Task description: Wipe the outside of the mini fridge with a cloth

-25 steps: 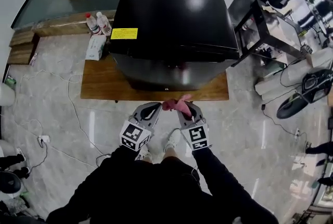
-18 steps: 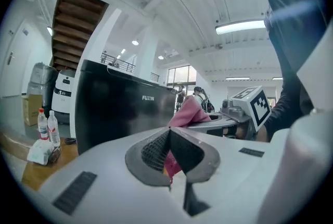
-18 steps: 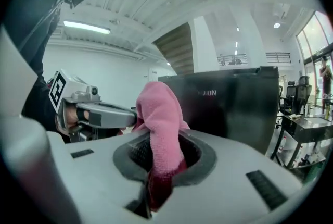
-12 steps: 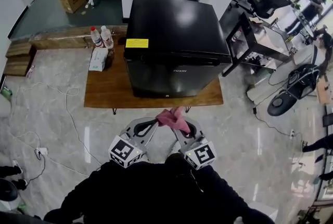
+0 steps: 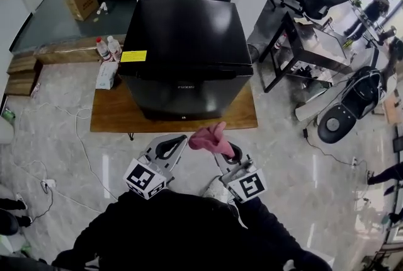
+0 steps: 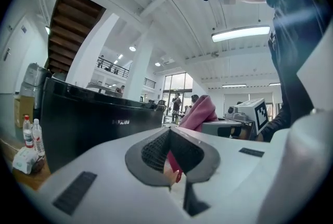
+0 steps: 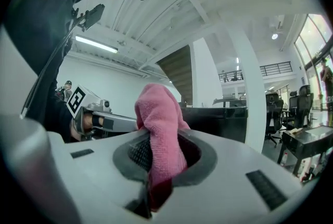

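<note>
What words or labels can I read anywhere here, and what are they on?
"FUXIN" (faint, my best reading): front of the mini fridge.
Yellow sticker on the fridge top: too small to read.
Labels on the two bottles beside it: too small to read.
Pink cloth: no print visible.

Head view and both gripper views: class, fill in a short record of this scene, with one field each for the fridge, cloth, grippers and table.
Fridge: black mini fridge, door shut, standing on the table
Cloth: pink cloth, held up in front of the fridge, apart from it
Right gripper: shut on the cloth
Left gripper: shut, apparently on a corner of the cloth
Table: low wooden table
Bottles: two bottles, left of the fridge in the head view
</note>
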